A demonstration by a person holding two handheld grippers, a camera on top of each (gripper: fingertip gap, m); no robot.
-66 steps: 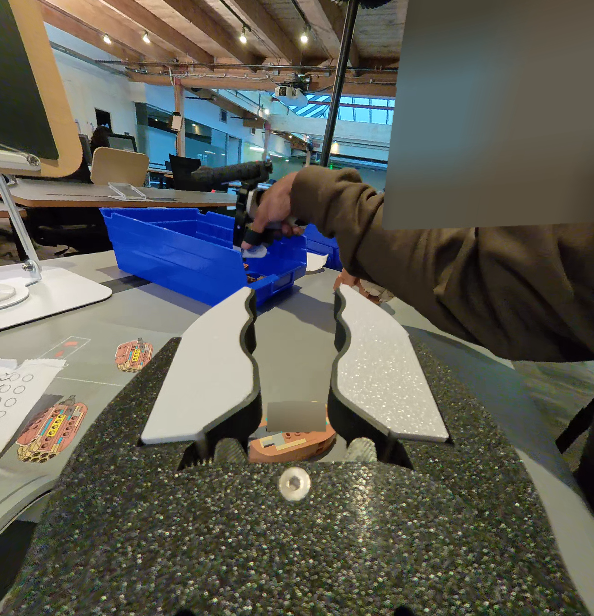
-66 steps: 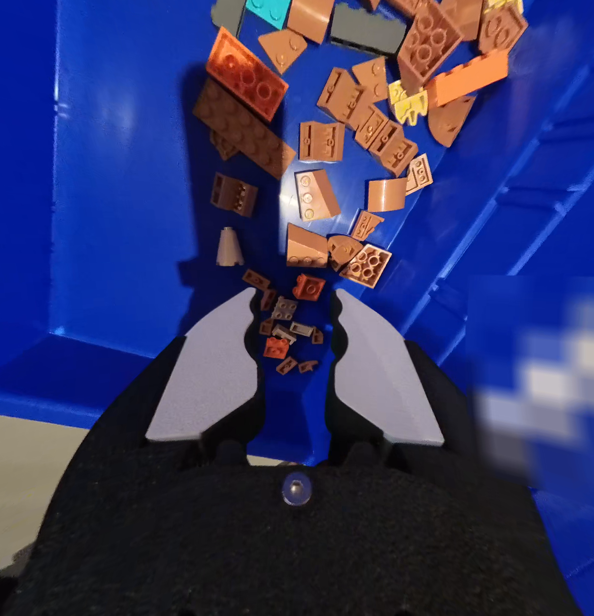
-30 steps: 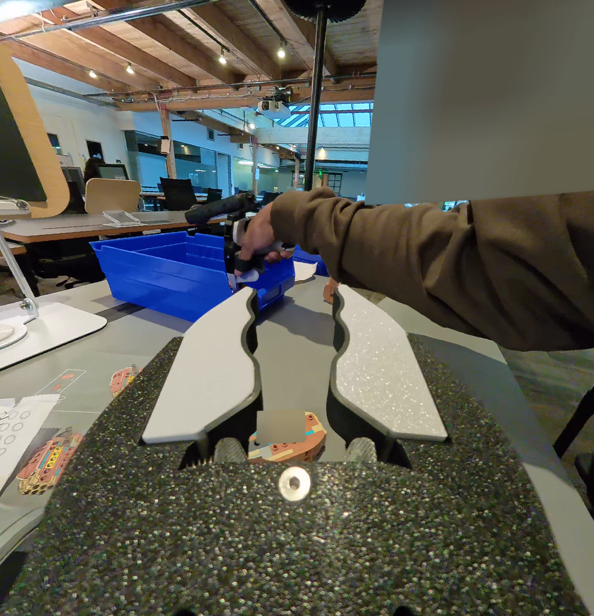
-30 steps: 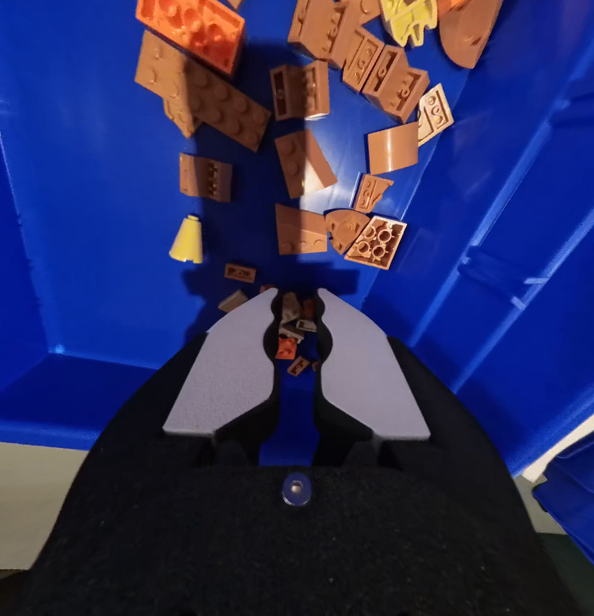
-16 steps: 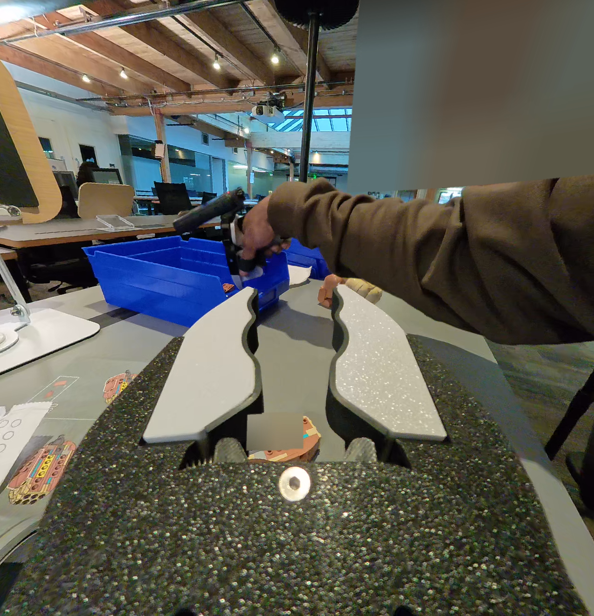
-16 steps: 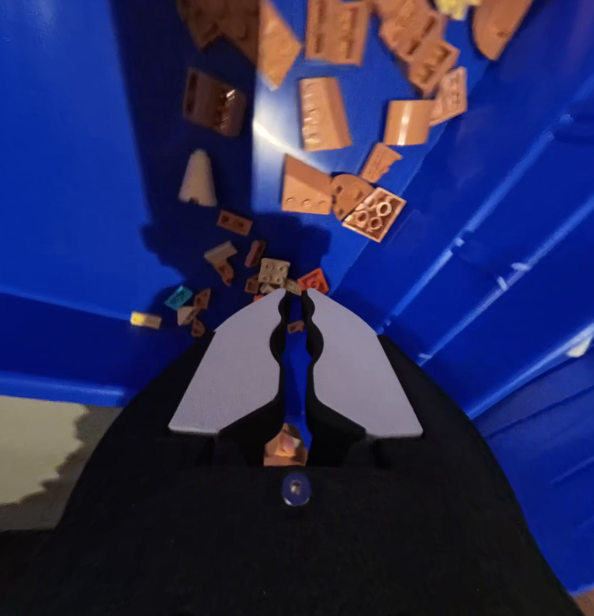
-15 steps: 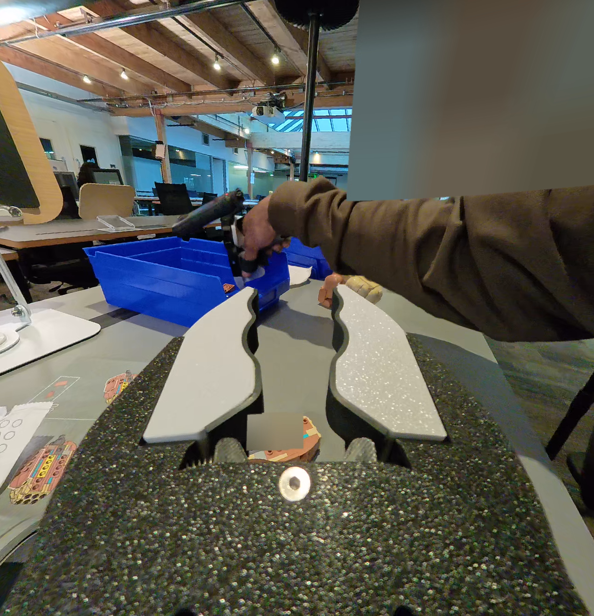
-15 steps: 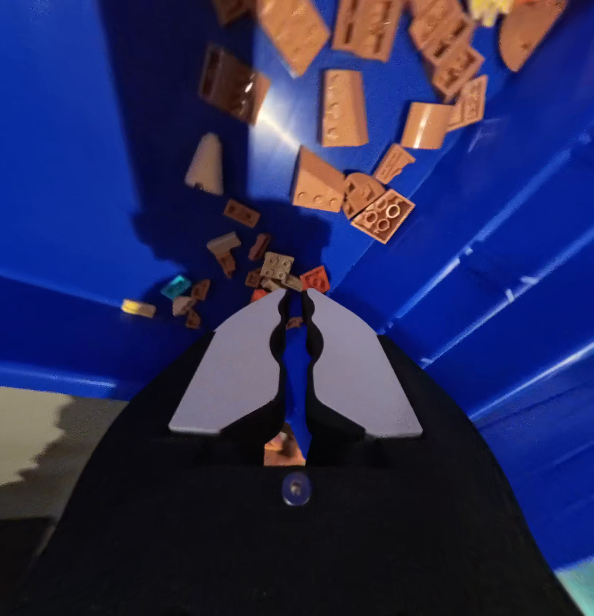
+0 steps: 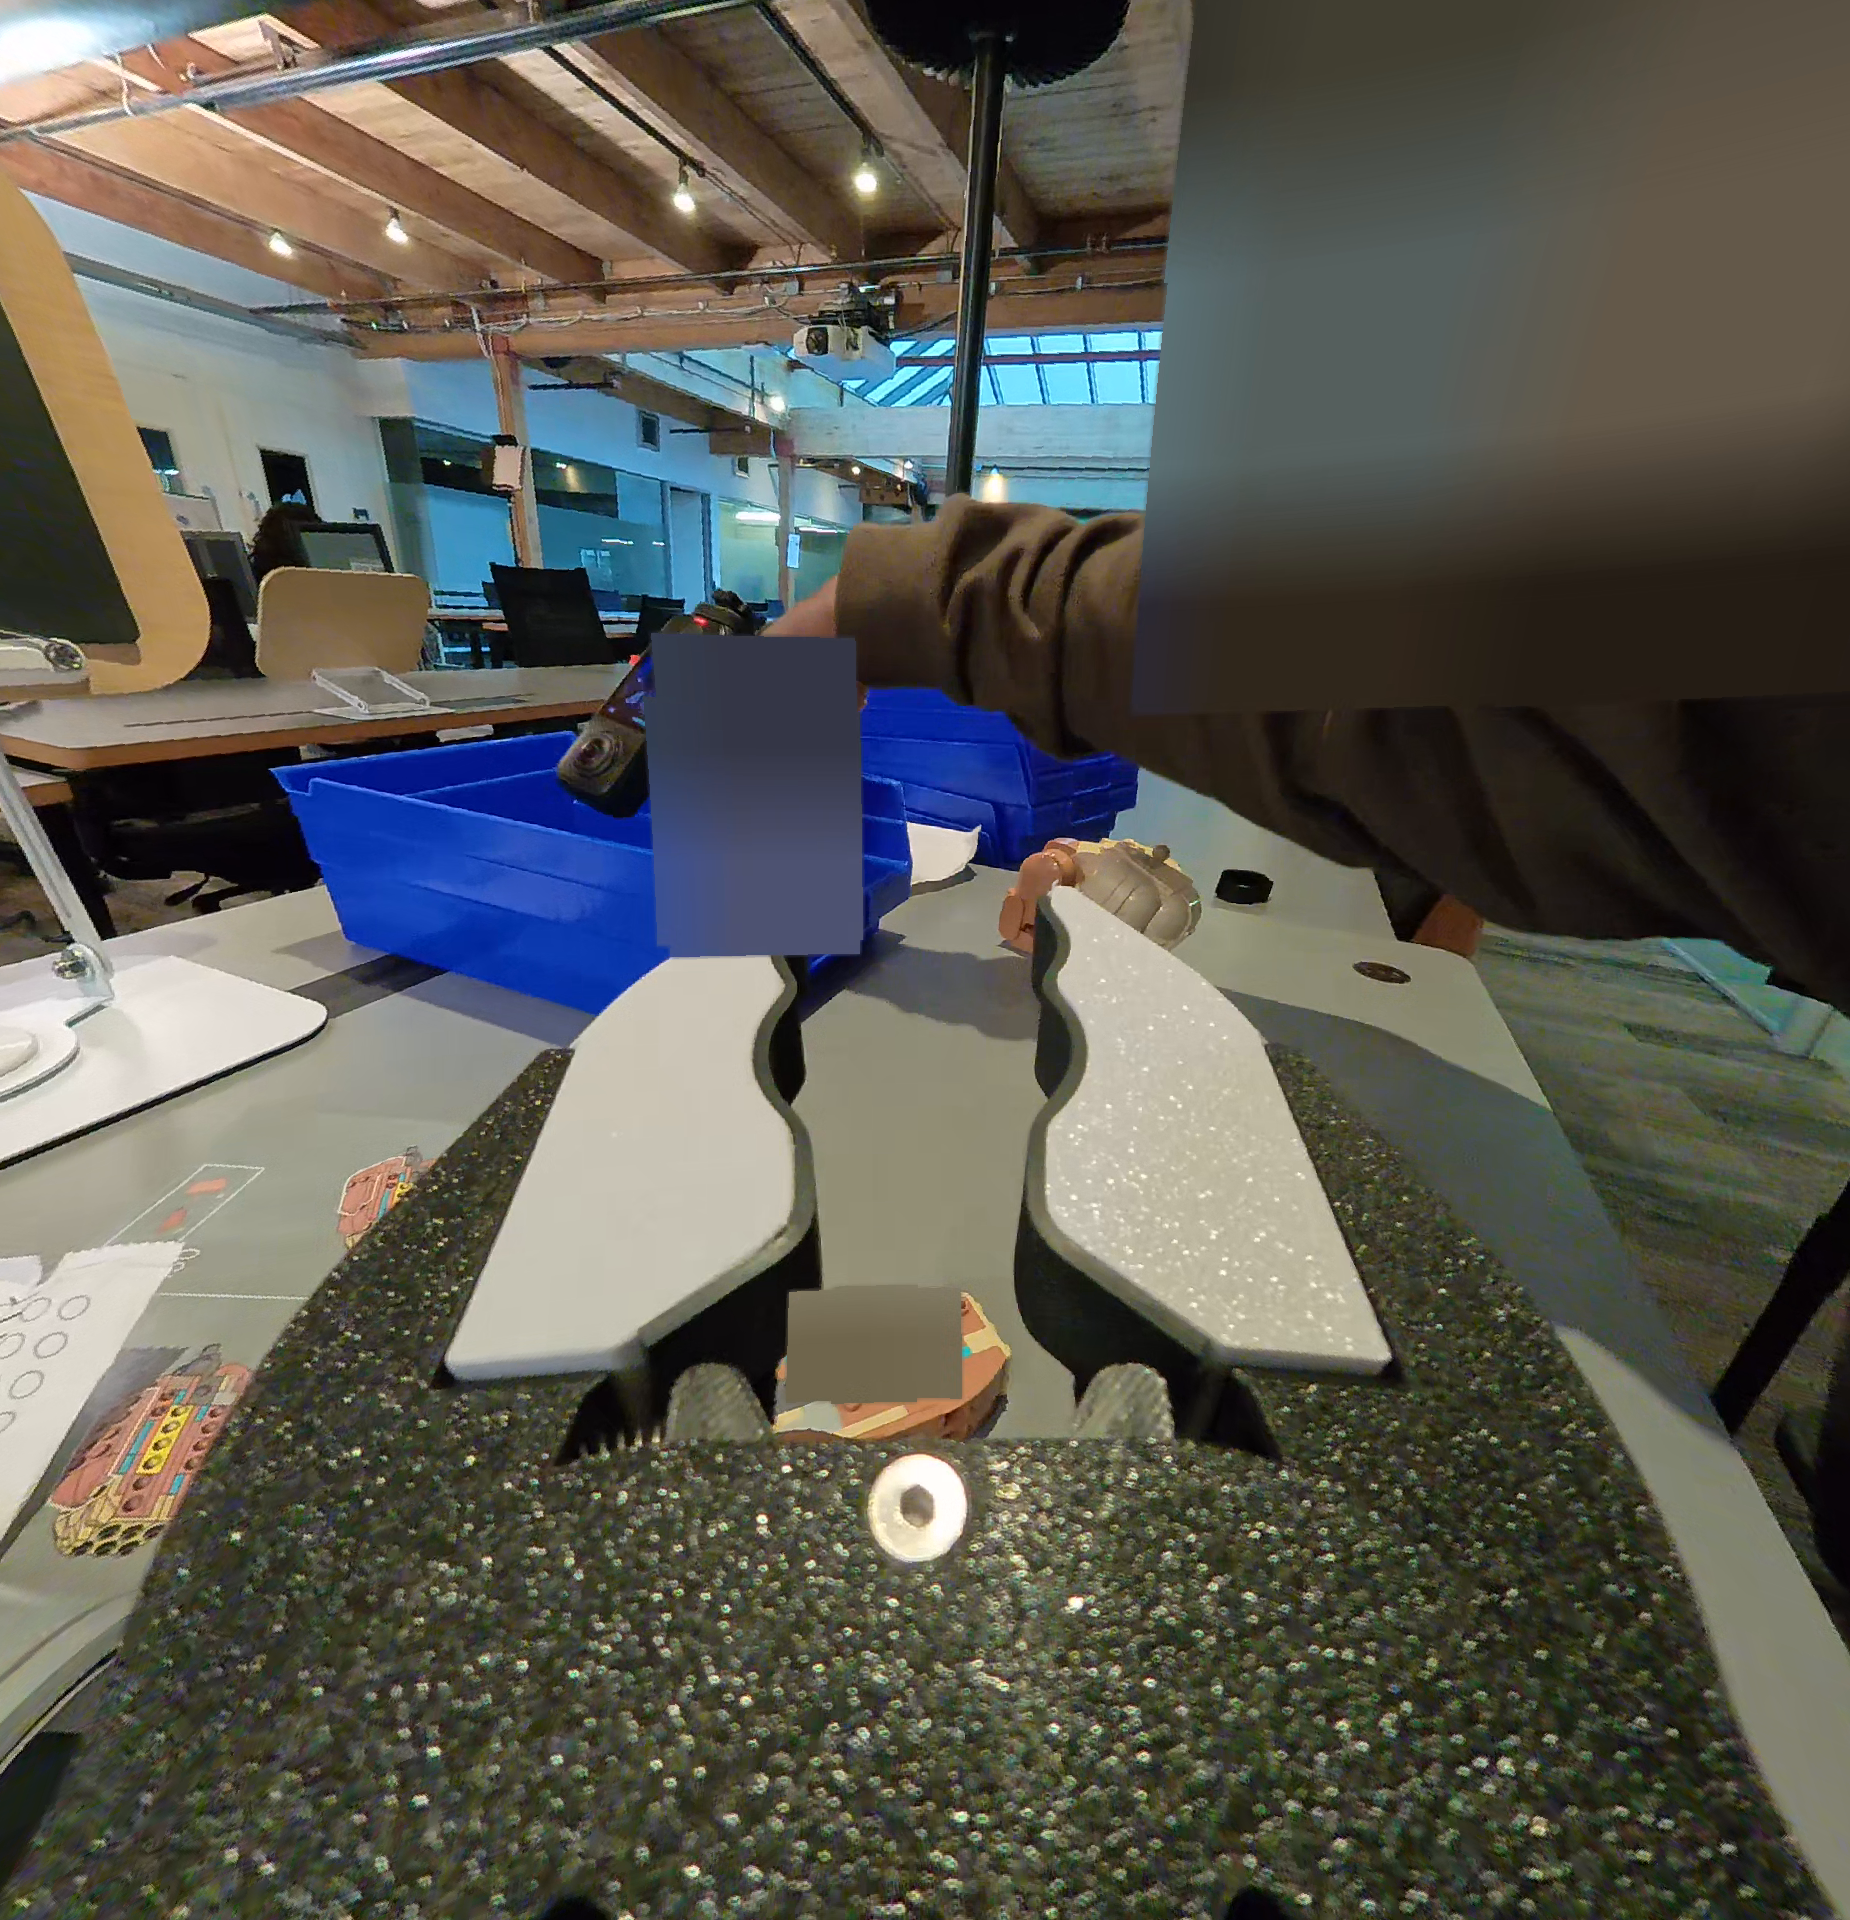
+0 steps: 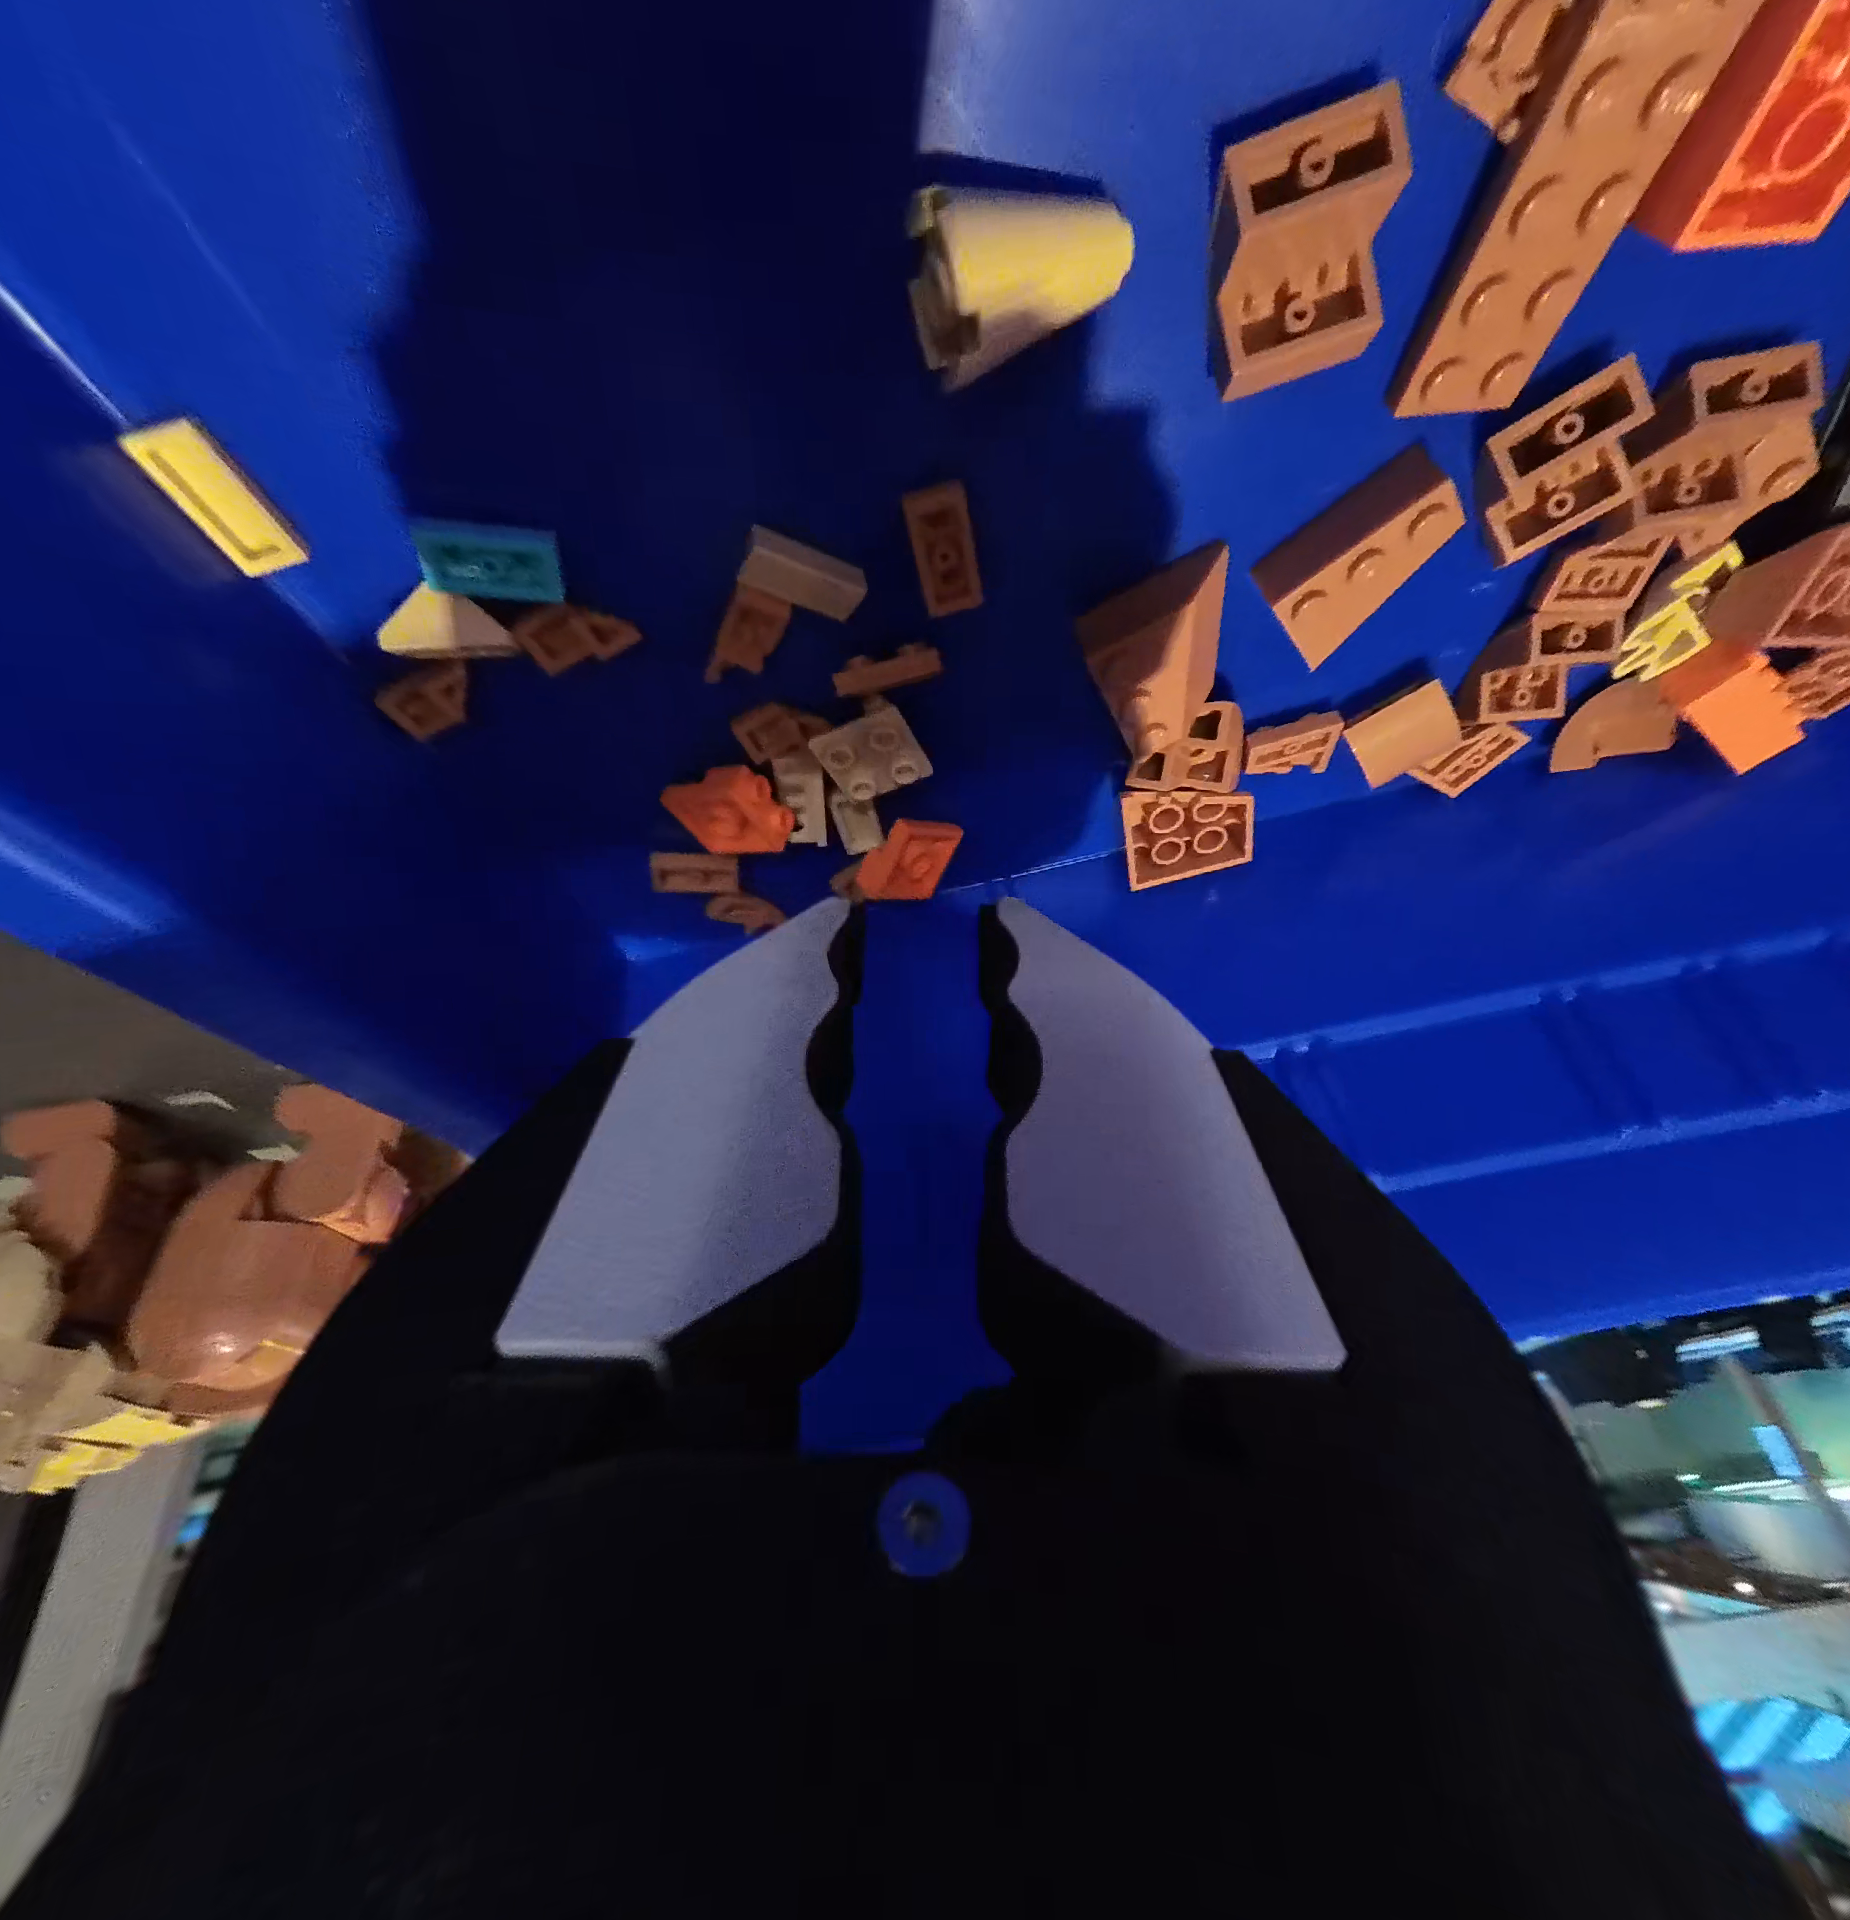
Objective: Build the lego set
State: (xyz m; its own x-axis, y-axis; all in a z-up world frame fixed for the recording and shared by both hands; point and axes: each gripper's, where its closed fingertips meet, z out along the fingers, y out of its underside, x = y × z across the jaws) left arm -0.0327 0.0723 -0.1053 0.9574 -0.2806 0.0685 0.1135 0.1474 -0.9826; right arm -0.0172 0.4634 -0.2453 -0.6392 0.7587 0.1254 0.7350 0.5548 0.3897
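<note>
The right hand-held gripper (image 10: 921,904) tilts over the glossy blue plastic bin (image 10: 277,260), its jaws slightly parted and empty, beside scattered studded lego pieces (image 10: 869,758). The left hand-held gripper (image 9: 913,961) hovers above the grey counter (image 9: 921,1049), wide apart and empty.

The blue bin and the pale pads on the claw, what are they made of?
The blue bin looks like glossy moulded plastic: smooth walls with ribs and soft light reflections. The pads of the left claw look like matte, grainy light-grey plastic that sparkles, perhaps printed; their black mount looks equally speckled.
</note>
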